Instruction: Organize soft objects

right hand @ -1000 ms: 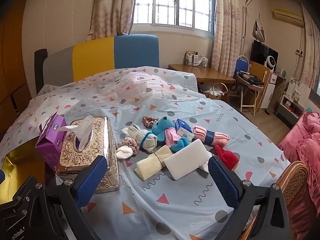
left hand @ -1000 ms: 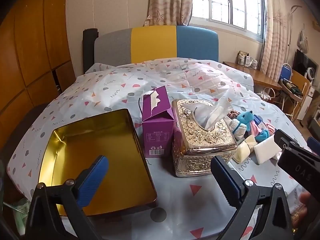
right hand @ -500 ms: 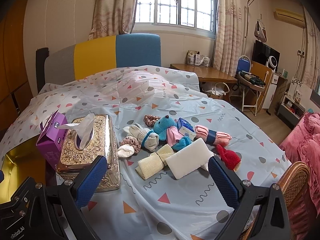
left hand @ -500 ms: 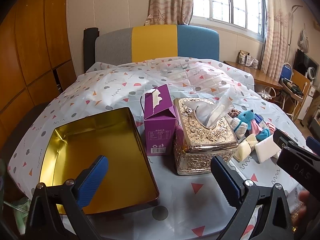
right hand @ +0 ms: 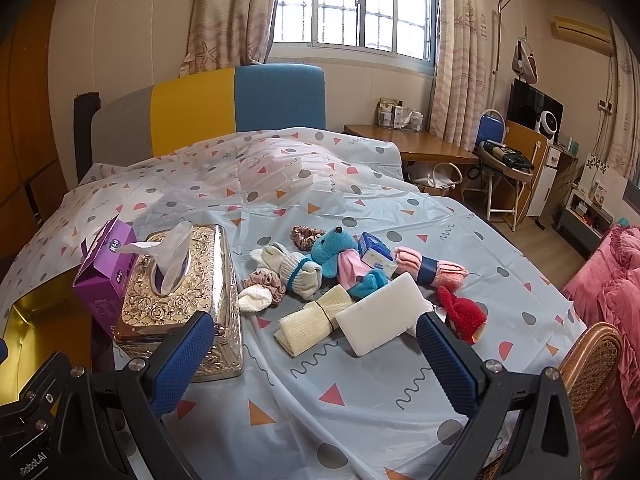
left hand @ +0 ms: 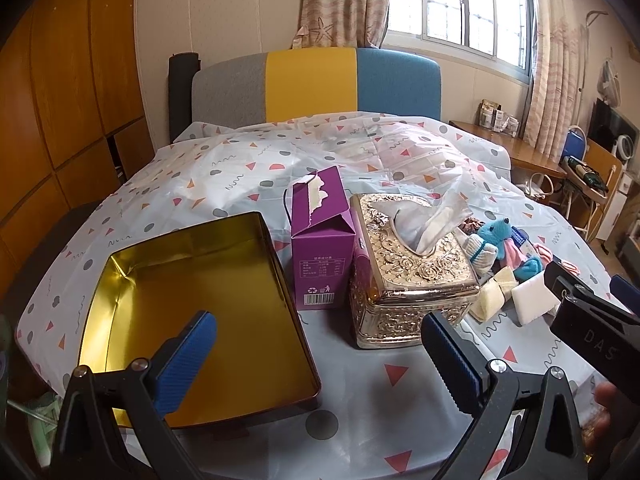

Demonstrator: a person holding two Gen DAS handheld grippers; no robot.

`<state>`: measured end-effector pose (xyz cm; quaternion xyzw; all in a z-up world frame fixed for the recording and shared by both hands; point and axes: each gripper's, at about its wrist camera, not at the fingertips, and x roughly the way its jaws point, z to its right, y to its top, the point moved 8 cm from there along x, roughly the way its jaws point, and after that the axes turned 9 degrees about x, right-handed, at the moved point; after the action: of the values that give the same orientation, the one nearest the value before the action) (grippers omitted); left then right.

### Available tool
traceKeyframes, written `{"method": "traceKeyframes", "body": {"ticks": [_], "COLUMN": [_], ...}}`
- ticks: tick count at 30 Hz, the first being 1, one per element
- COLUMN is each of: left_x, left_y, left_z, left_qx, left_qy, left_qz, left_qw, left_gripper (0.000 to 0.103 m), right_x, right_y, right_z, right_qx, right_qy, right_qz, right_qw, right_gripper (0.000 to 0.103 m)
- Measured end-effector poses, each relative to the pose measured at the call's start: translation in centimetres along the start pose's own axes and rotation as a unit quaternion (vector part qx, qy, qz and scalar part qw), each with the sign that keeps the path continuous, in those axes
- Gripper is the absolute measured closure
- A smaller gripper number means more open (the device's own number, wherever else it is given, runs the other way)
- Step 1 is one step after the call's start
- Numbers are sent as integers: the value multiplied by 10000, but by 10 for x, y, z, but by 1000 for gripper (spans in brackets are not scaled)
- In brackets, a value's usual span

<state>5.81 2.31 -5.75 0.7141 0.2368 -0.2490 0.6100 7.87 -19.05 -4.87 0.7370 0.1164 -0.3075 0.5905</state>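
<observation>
Right gripper point(right hand: 312, 354) hangs spread and empty above the near edge of the table point(right hand: 360, 412); left gripper point(left hand: 316, 352) likewise, over the empty gold tin point(left hand: 192, 292) at the near left corner. Judgement: nothing yet gripped; first pick advised at the pile's near side. White sponge block point(right hand: 380, 314) lies nearest, flat, long axis running near-left to far-right; close across its short width. Cream cloth roll point(right hand: 310, 318) touches it, same slant. Beyond, blue plush toy point(right hand: 334, 250) lies on its back amid socks and scrunchies. Silver tissue box point(right hand: 180, 292) stands between pile and tin; carry over it.
</observation>
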Motion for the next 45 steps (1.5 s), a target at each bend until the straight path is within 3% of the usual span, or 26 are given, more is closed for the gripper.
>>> {"method": "traceKeyframes", "body": {"ticks": [35, 45], "left_x": [-3, 3], "left_y": [0, -3], "left_z": [1, 11], "left_qx": [10, 100], "left_qy": [-40, -190], "left_qz": [-35, -128], "left_qw": [10000, 9997], "left_gripper": [0, 0], "right_x": [0, 7], "right_y": [2, 6], "right_z": [-1, 16], "right_qx": [-4, 223], "right_qy": [16, 40], "right_qz": [0, -90], "right_qw": [10000, 9997], "right_gripper": [0, 0]}}
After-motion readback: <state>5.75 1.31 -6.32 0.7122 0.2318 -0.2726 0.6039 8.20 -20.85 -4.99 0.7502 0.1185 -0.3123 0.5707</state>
